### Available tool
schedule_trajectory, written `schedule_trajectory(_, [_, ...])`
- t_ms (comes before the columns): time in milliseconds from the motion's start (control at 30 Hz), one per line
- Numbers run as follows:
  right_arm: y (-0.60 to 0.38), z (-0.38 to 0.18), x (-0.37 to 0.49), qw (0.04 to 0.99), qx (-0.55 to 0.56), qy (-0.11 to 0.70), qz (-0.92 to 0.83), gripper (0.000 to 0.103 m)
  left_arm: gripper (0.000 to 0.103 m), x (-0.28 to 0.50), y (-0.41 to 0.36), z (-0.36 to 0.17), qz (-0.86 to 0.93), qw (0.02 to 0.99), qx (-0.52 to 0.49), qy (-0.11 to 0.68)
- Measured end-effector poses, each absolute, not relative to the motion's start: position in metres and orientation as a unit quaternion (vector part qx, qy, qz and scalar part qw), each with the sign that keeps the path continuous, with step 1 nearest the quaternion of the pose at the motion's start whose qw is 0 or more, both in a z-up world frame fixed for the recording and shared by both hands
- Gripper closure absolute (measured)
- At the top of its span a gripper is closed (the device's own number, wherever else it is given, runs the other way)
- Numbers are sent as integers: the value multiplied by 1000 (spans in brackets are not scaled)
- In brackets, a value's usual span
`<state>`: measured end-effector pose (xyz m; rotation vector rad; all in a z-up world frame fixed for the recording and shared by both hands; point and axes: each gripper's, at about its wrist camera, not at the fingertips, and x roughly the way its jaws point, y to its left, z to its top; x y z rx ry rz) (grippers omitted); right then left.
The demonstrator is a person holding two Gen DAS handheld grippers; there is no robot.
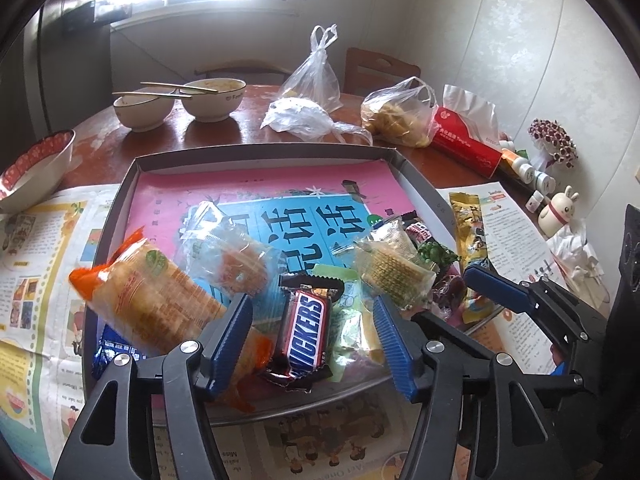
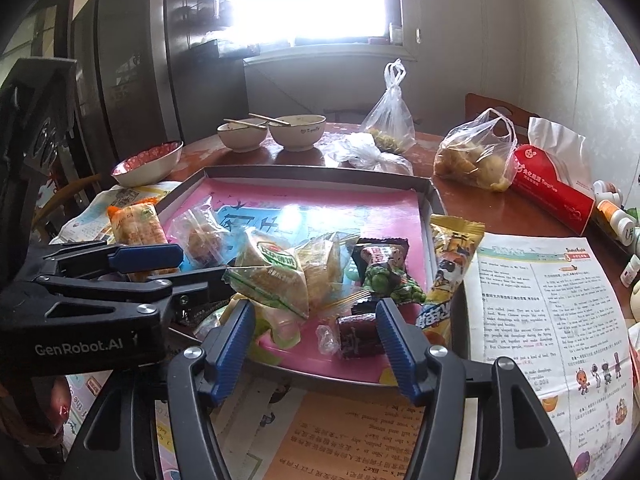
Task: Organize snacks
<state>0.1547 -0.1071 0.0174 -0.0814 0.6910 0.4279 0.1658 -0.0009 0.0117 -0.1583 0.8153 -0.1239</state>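
Hovering over the near edge of the tray (image 1: 256, 150), my left fingers (image 1: 314, 344) are spread wide around a brown chocolate bar (image 1: 306, 330), not touching it. Its glossy wrapper bears white block letters on blue and red. At its ten o'clock lies an orange cracker pack (image 1: 154, 296); at two o'clock a clear-wrapped biscuit (image 1: 394, 270). My right fingers (image 2: 316, 344) are also parted, empty, above a small dark candy (image 2: 356, 336) and a green pea packet (image 2: 384, 276).

Left tongs (image 1: 314, 346) spread wide, straddling Snickers bar (image 1: 306, 330) in tray (image 1: 256, 152).
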Motion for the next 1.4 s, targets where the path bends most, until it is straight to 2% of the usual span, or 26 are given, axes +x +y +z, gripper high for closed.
schedule_trajectory(233, [-109, 19, 154, 920, -39, 332, 204, 37, 37, 163, -2, 14, -59, 915, -72, 394])
schedule_trajectory(500, [-111, 22, 151, 923, -37, 326, 200, 32, 28, 160, -1, 19, -65, 916, -78, 389])
schedule_trajectory(767, [-112, 24, 150, 924, -36, 325, 198, 30, 25, 155, -6, 25, -58, 921, -62, 379])
schedule_trajectory(1400, [-120, 36, 143, 937, -27, 301, 177, 23, 22, 140, 1, 43, -44, 935, -64, 345])
